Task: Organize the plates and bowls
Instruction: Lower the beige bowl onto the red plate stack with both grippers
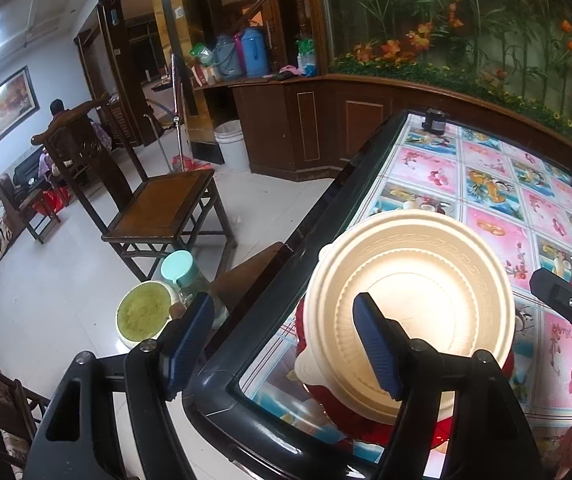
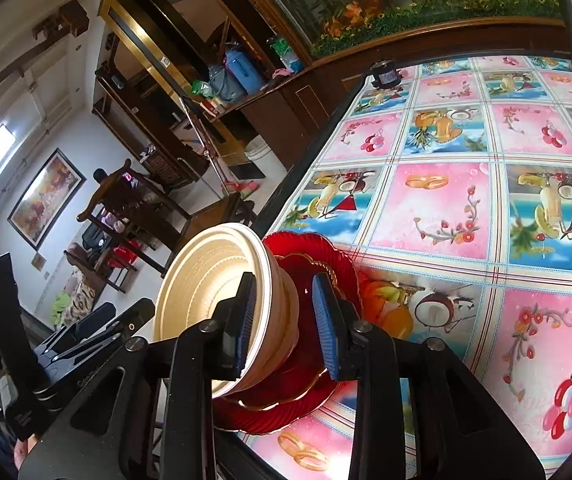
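Over red plate (image 2: 286, 392), right tool (image 2: 286, 320) straddling cream bowl (image 2: 214, 300) rim, pads apart

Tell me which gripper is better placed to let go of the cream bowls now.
Right. The right gripper straddles the rim of the cream bowls, which sit on the red plate; the left gripper is open, one finger off the table.

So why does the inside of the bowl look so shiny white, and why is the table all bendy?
Left wrist view: light washes out the middle of the cream bowl, hiding detail there. Right wrist view: the fisheye lens curves the table's straight edge and tablecloth squares; the corners go black.
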`<move>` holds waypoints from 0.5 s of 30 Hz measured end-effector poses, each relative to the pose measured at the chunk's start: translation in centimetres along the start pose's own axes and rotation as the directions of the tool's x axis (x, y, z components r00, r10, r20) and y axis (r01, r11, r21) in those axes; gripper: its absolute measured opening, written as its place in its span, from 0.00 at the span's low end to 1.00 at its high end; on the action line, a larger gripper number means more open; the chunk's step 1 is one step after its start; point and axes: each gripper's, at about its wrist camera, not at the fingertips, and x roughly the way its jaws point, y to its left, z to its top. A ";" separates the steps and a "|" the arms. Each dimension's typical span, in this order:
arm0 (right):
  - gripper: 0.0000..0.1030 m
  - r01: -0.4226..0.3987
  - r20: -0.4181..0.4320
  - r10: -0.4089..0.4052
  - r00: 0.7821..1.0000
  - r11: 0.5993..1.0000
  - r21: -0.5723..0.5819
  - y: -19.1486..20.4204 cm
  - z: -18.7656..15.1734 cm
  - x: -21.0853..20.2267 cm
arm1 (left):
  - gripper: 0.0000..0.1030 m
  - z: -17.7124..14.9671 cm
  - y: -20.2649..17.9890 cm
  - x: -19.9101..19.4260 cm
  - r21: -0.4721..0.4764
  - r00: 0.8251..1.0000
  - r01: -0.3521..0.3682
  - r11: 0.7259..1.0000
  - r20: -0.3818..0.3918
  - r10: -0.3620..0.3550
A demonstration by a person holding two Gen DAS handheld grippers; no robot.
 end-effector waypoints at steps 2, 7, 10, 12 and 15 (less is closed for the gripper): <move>0.33 -0.011 -0.006 0.011 1.000 1.000 0.001 0.0 -0.1 0.0 | 0.70 0.0 0.0 0.0 0.004 1.000 -0.006 1.000 -0.001 0.006; 0.33 -0.027 -0.016 0.027 1.000 1.000 -0.008 0.0 -0.3 0.0 | 0.73 -0.2 -0.3 0.0 0.015 1.000 -0.010 1.000 0.000 0.010; 0.39 -0.035 -0.019 0.035 0.999 0.999 -0.005 -0.3 -0.4 -0.1 | 0.75 -0.3 -0.3 0.2 0.020 1.000 -0.023 1.000 -0.002 0.023; 0.44 -0.048 -0.017 0.048 0.999 0.999 0.008 -0.7 -0.4 -0.2 | 0.75 -0.4 -0.4 0.2 0.021 1.000 -0.020 1.000 -0.006 0.021; 0.44 -0.048 -0.015 0.049 0.999 0.999 0.016 -1.1 -0.4 -0.3 | 0.75 -0.5 -0.7 0.0 0.031 1.000 -0.021 0.999 -0.002 0.021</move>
